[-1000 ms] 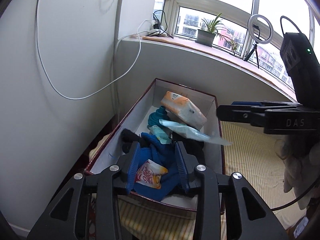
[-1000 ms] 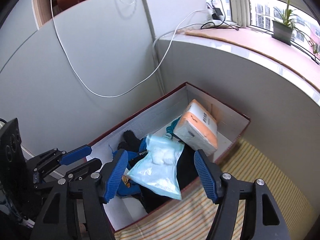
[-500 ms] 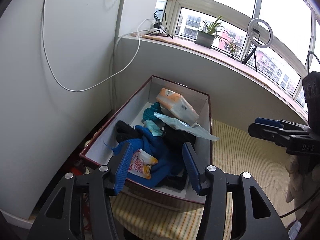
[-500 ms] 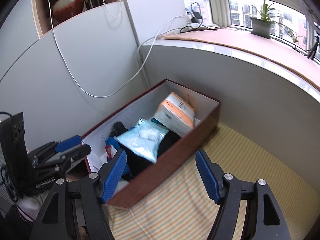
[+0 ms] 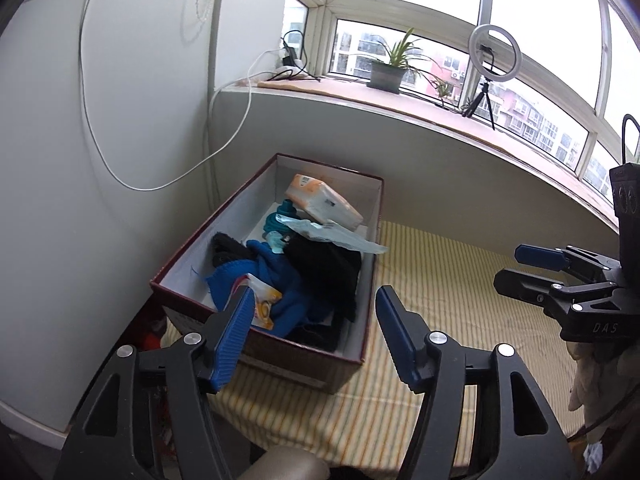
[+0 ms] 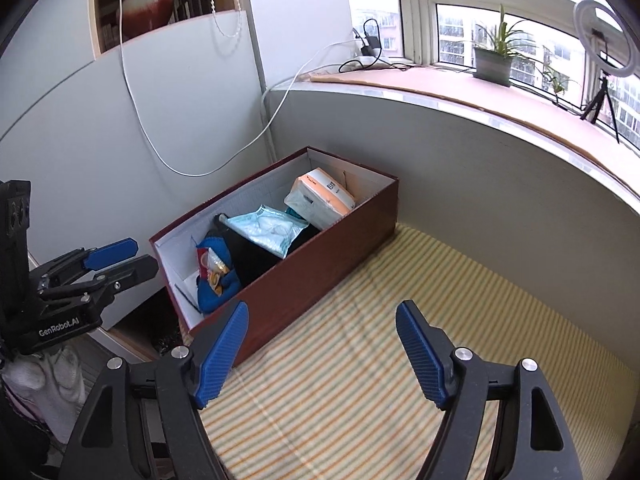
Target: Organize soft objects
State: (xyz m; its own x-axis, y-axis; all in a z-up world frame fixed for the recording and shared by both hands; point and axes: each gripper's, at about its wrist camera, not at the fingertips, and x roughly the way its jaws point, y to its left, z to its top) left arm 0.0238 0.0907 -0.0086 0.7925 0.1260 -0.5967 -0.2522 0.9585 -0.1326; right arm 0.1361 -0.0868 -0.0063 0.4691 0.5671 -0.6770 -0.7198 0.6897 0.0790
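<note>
Jaws opening on both my left gripper (image 5: pixel 314 332) and right gripper (image 6: pixel 322 354), nothing between them — I'd back clear of the box (image 6: pixel 320 264) without snagging the pale blue pouch (image 6: pixel 266 230) overhanging its rim

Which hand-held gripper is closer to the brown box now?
Left. The left hand-held gripper hovers at the near end of the brown box, jaws opening and empty. The right hand-held gripper is beside it over the striped mat, also opening, empty.
</note>
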